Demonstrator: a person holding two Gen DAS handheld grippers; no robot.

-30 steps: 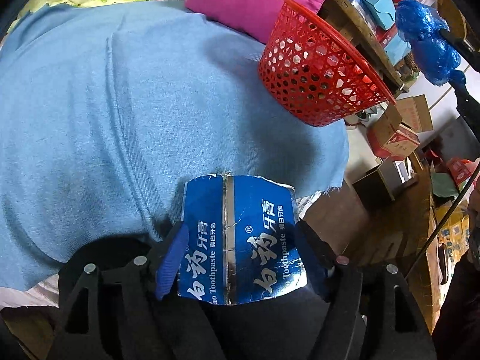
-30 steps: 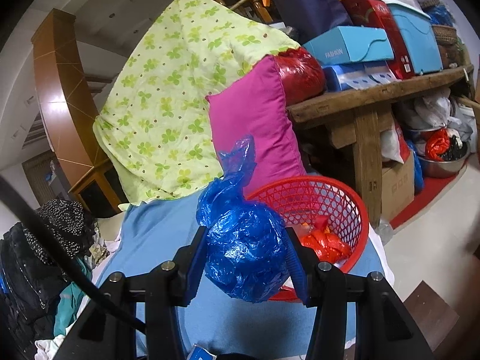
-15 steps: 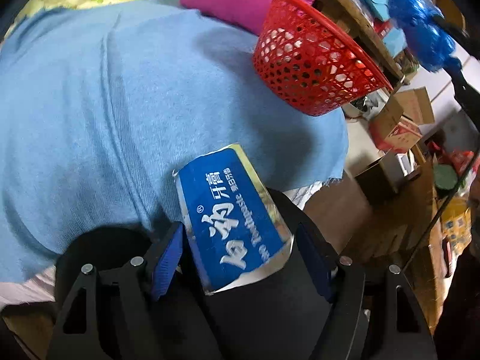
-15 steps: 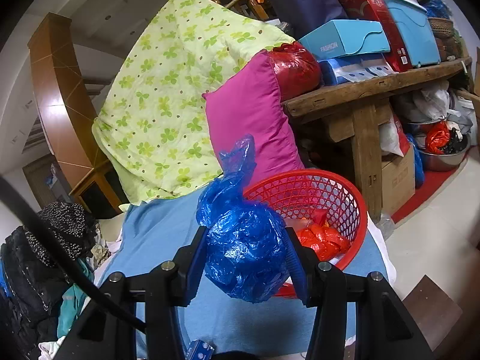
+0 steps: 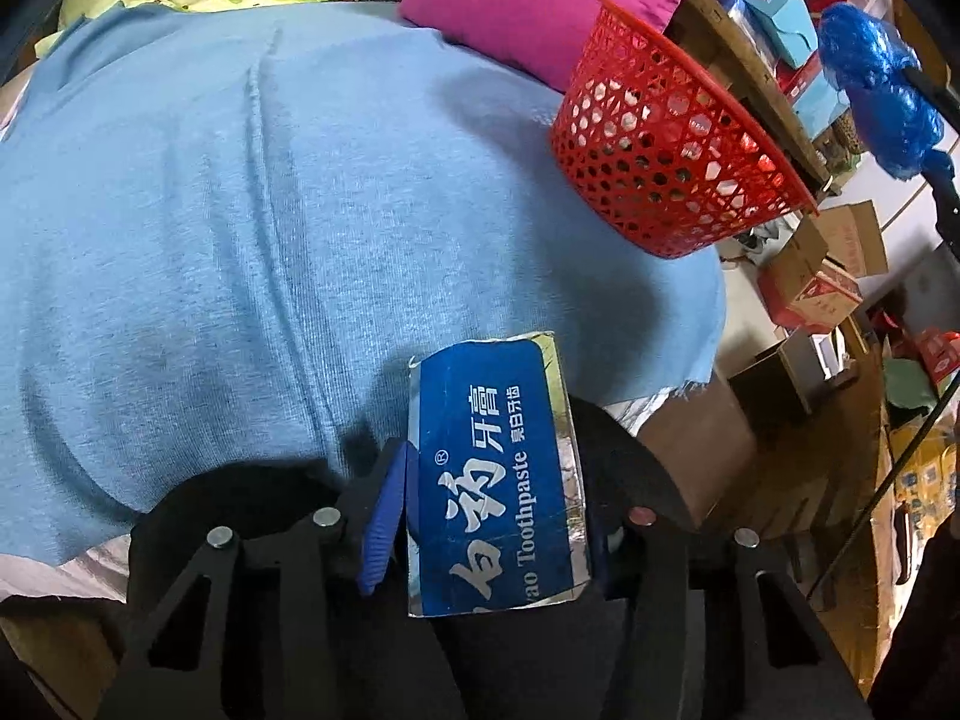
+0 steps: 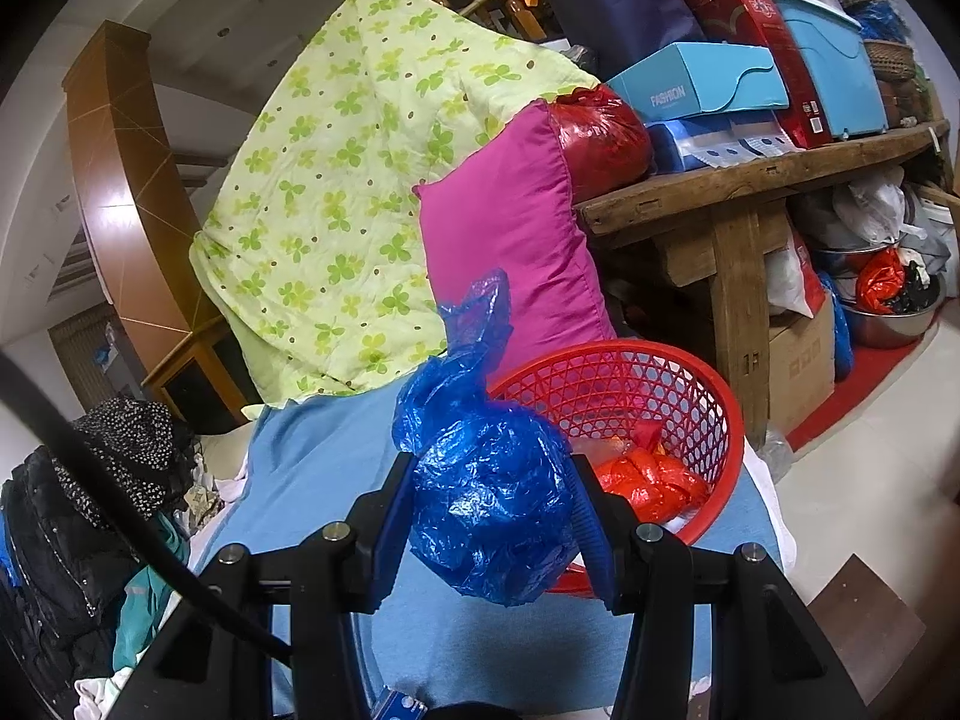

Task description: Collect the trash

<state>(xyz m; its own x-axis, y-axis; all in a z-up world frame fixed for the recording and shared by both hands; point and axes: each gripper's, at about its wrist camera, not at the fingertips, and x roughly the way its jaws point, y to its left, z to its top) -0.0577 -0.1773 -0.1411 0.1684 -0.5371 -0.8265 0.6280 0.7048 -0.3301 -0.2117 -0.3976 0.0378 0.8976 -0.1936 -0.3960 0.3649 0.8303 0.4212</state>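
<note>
The left gripper (image 5: 492, 516) is squeezing a flat blue toothpaste box (image 5: 495, 474) between its two jaws. The box is standing up in the jaws and sticking out in front of them. Under and ahead of the jaws a blue cloth (image 5: 252, 228) is spreading out, and nothing else is lying on the part that shows. Far ahead and to the right of these jaws, the red basket (image 5: 666, 162) is sitting near the edge of the cloth, well apart from the box.

The right gripper (image 6: 495, 516) is pinching a crumpled blue plastic bag (image 6: 486, 498) between its jaws. The bag is bulging out in front and its twisted top is poking up. Just past these jaws and a little to the right, the red basket (image 6: 690, 372) is waiting with its mouth open. Some orange-red wrappers (image 6: 651, 480) are already lying inside it. Behind the basket a pink pillow (image 6: 516, 252) is leaning.

So I think the job is partly done. Some trash is in the basket already. Two pieces are picked up but not dropped in yet. The bag looks closest to going in, and the box has farther to travel.
</note>
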